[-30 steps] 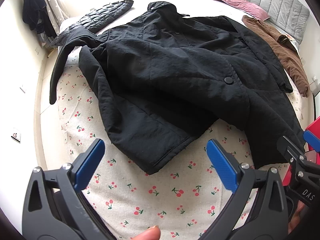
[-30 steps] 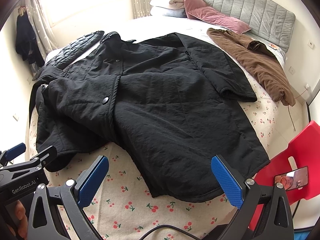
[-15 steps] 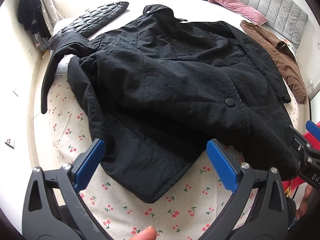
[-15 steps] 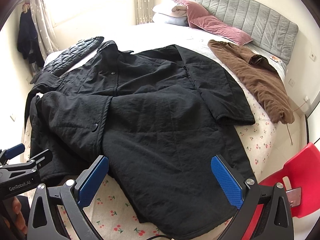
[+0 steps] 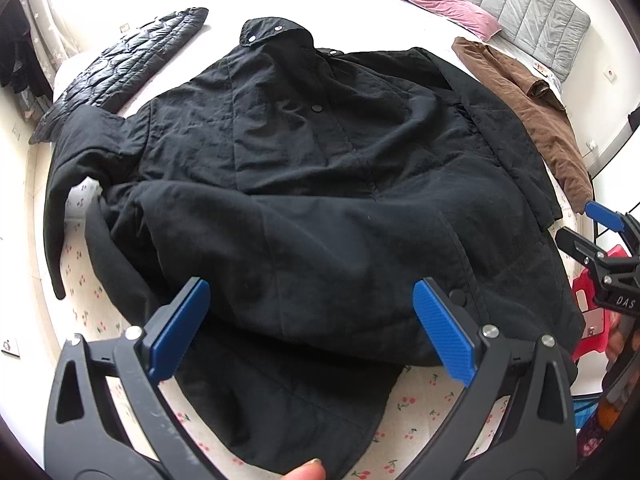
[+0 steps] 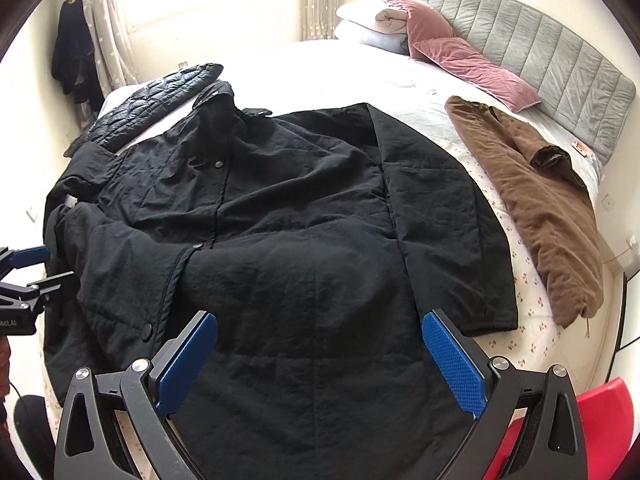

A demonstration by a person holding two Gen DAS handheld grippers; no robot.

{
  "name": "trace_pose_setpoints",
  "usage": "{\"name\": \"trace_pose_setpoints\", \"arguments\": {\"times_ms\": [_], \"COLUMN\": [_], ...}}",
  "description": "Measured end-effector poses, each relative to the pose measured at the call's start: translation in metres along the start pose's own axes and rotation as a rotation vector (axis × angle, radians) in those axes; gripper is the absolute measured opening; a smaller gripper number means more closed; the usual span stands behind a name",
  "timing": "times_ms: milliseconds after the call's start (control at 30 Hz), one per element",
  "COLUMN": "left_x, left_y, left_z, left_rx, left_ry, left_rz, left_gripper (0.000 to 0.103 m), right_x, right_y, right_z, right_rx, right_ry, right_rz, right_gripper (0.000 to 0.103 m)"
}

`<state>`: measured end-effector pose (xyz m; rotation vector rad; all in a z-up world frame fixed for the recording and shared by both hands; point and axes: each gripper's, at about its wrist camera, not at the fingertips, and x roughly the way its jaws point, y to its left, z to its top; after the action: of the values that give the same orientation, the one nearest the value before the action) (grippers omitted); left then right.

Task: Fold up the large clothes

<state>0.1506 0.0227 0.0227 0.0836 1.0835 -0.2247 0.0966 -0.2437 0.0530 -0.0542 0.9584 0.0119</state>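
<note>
Both units are spread wide and grip nothing: the left hand-held gripper [image 5: 306, 316] and right hand-held gripper [image 6: 320, 350] hover over the near hem of the black coat [image 6: 304, 216]. It lies spread on the bed [image 6: 532, 320], collar farthest away.

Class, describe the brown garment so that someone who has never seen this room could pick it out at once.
Start at the bed with its grey padded headboard and pink pillows. Beside the big black coat spread across the middle, towards the headboard side, lies the brown jacket. It is the only brown garment; the coat and the quilted jacket at the far edge are both black.
</note>
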Motion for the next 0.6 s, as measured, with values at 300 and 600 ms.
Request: {"name": "trace_pose_setpoints", "arguments": {"times_ms": [300,600], "left_x": [0.074,0.195], "left_y": [0.067,0.145], "left_z": [0.125,0.233], "left_rx": [0.121,0.164], "left_ry": [0.035,0.022], "left_rz": [0.132,0.171], "left_gripper": [0.101,0.097], "right_x": [0.090,0.215], "right_y": [-0.051,-0.084], "right_z": [0.104,0.203], "right_rx": [-0.083,-0.068], "right_ry": [0.060,0.062], "right_rz": [-0.014,-0.044], "right_gripper": [0.103,0.095]}}
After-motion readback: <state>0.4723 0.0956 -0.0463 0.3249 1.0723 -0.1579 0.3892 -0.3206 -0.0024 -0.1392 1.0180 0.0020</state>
